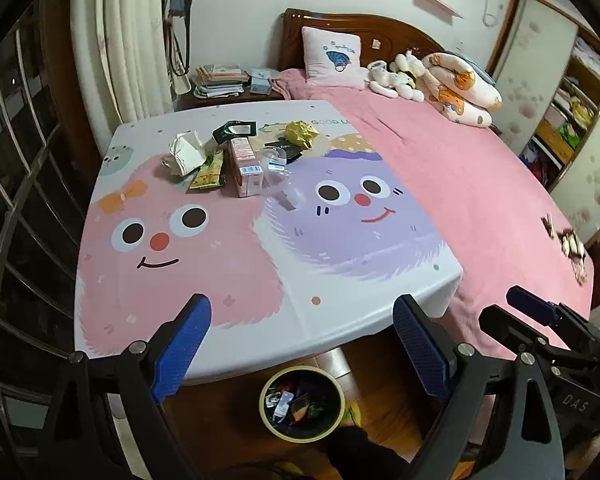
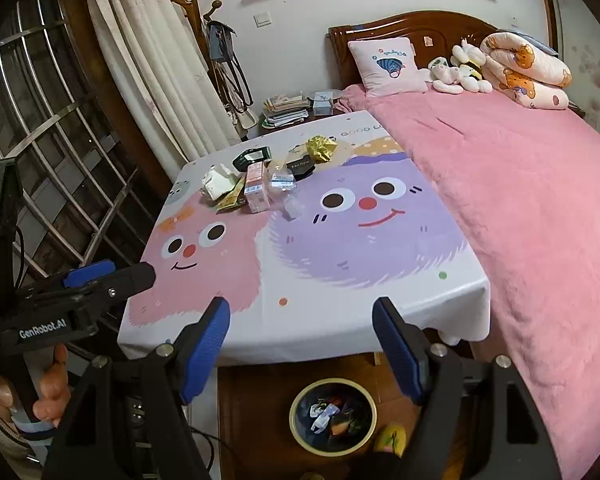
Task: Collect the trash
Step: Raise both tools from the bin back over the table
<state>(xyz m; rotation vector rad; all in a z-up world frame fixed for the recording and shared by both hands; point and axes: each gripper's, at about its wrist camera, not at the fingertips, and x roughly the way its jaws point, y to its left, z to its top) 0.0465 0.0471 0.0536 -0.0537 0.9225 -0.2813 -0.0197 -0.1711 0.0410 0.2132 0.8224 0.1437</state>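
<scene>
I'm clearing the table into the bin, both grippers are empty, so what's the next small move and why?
Probably reach the left gripper forward toward the pink carton, the nearest piece in the litter pile. Both it and the right gripper are open and hold nothing, near the table's front edge above the trash bin, while the litter lies at the table's far end.

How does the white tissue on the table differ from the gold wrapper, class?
The tissue is white, matte and soft in look; the gold wrapper is shiny and yellow-gold. The tissue lies near the table's left side beside a green packet; the gold wrapper sits farther back, toward the pink bed. Both are crumpled and lie on the cartoon tablecloth, untouched.
</scene>
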